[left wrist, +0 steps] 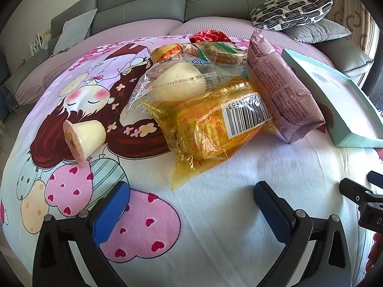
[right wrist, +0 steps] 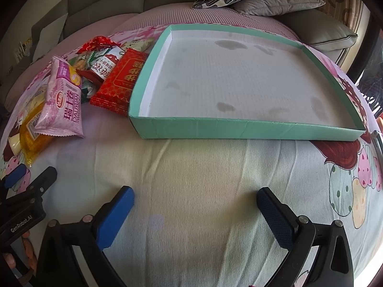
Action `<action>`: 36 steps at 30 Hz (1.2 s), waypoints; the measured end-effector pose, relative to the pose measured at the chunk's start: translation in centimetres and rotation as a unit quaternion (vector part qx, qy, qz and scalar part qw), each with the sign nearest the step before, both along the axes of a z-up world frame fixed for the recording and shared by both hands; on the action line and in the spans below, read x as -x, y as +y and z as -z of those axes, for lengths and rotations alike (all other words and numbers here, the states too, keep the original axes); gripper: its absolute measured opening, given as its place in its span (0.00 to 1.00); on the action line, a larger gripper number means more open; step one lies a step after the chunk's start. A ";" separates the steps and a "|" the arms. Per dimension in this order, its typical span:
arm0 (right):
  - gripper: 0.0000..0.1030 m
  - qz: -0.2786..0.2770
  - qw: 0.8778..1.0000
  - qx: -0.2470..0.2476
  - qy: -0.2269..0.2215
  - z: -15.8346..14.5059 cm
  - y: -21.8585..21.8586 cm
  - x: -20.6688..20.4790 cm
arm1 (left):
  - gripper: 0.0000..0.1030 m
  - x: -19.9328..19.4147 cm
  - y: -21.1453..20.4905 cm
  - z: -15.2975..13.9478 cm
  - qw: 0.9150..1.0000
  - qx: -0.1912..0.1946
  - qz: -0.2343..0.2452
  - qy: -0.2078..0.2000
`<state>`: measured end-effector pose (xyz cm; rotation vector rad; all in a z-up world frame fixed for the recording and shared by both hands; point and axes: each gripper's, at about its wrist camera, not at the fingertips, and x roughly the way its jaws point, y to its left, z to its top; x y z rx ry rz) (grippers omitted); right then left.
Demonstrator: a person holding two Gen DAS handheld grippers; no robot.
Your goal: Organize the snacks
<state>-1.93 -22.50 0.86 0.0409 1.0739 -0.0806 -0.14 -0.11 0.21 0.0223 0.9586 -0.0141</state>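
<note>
A pile of snacks lies on a cartoon-print blanket. In the left wrist view a yellow packet is nearest, with a clear-bagged bun behind it, a pink roll packet to the right and a pudding cup on its side to the left. My left gripper is open and empty, just short of the yellow packet. A shallow teal box with nothing in it lies ahead of my right gripper, which is open and empty. A red packet leans against the box's left wall.
A grey sofa back and patterned cushions lie behind the blanket. The teal box shows at the right in the left wrist view. The left gripper's body shows at the left edge of the right wrist view.
</note>
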 end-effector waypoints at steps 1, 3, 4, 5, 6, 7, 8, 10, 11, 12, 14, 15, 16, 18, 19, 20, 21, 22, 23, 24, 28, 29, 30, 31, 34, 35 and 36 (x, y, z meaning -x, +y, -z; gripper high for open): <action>1.00 0.000 1.000 0.001 0.000 0.0 0.0 0.0 | 1.00 0.0 0.0 0.0 1.000 0.000 0.000 -0.001; 1.00 -0.001 1.000 0.002 0.000 0.0 0.1 0.0 | 1.00 0.1 0.0 0.0 1.000 0.001 0.001 -0.003; 1.00 -0.001 1.000 0.002 0.000 0.0 0.1 0.1 | 1.00 0.1 0.1 0.0 1.000 0.001 0.001 -0.004; 1.00 -0.001 1.000 0.002 0.000 0.0 0.1 0.0 | 1.00 0.2 0.1 0.0 1.000 0.002 0.002 -0.005; 1.00 -0.001 1.000 0.002 0.000 0.0 0.1 0.0 | 1.00 0.2 0.1 0.0 1.000 0.002 0.002 -0.006; 1.00 -0.001 1.000 0.002 0.000 0.0 0.1 0.0 | 1.00 0.2 0.1 -0.1 1.000 0.002 0.003 -0.007; 1.00 -0.001 1.000 0.002 0.000 0.0 0.1 0.0 | 1.00 0.2 0.1 0.0 1.000 0.001 0.004 -0.009; 1.00 -0.001 1.000 0.002 0.000 0.0 0.0 0.0 | 1.00 0.4 0.0 0.0 1.000 0.001 0.005 -0.012; 1.00 -0.001 1.000 0.002 0.000 0.0 0.1 0.0 | 1.00 0.5 0.0 0.0 1.000 0.001 0.006 -0.014; 1.00 -0.001 1.000 0.002 0.000 0.0 0.0 0.0 | 1.00 0.5 0.0 0.0 1.000 0.001 0.007 -0.016; 1.00 -0.001 1.000 0.001 0.000 0.0 0.0 0.0 | 1.00 0.6 0.1 -0.1 1.000 0.002 0.009 -0.019; 1.00 -0.001 1.000 0.001 0.000 0.0 0.0 0.0 | 1.00 0.6 0.1 -0.1 1.000 0.002 0.009 -0.020; 1.00 -0.001 1.000 0.002 0.000 0.0 0.0 0.0 | 1.00 0.6 0.1 -0.1 1.000 0.002 0.010 -0.020; 1.00 -0.001 1.000 0.002 0.000 0.0 0.0 0.0 | 1.00 0.5 0.1 -0.1 1.000 0.002 0.010 -0.020; 1.00 -0.001 1.000 0.002 0.000 0.0 0.0 0.0 | 1.00 0.5 0.1 -0.1 1.000 0.002 0.011 -0.020; 1.00 -0.001 1.000 0.002 0.000 0.0 0.0 0.0 | 1.00 0.5 0.1 -0.1 1.000 0.003 0.011 -0.021; 1.00 -0.002 1.000 0.002 0.000 0.0 0.0 0.0 | 1.00 0.6 0.1 -0.1 1.000 0.003 0.012 -0.022; 1.00 -0.002 1.000 0.002 0.000 0.1 0.0 0.0 | 1.00 0.6 0.1 -0.1 1.000 0.003 0.013 -0.022; 1.00 -0.002 1.000 0.002 0.000 0.0 0.0 0.0 | 1.00 0.6 0.1 -0.1 1.000 0.003 0.013 -0.022; 1.00 -0.002 1.000 0.002 0.000 0.0 0.0 0.0 | 1.00 0.7 0.0 -0.1 1.000 0.003 0.013 -0.023; 1.00 -0.002 1.000 0.002 0.000 0.0 0.0 0.0 | 1.00 0.6 0.0 -0.1 1.000 0.003 0.013 -0.023; 1.00 -0.002 1.000 0.002 0.000 0.1 0.0 0.0 | 1.00 0.6 0.0 -0.1 1.000 0.003 0.013 -0.023; 1.00 -0.002 1.000 0.002 0.000 0.0 0.0 0.0 | 1.00 0.6 0.0 -0.1 1.000 0.003 0.013 -0.023; 1.00 -0.002 1.000 0.002 0.000 0.0 0.0 0.0 | 1.00 0.6 0.0 -0.1 1.000 0.003 0.013 -0.023; 1.00 -0.002 1.000 0.002 0.000 0.1 0.0 0.0 | 1.00 0.7 0.0 -0.1 1.000 0.003 0.013 -0.023; 1.00 -0.002 1.000 0.002 0.000 0.1 0.0 0.0 | 1.00 0.7 0.0 -0.1 1.000 0.003 0.013 -0.023; 1.00 -0.002 1.000 0.002 0.000 0.0 0.0 0.0 | 1.00 0.7 0.0 -0.1 1.000 0.003 0.013 -0.023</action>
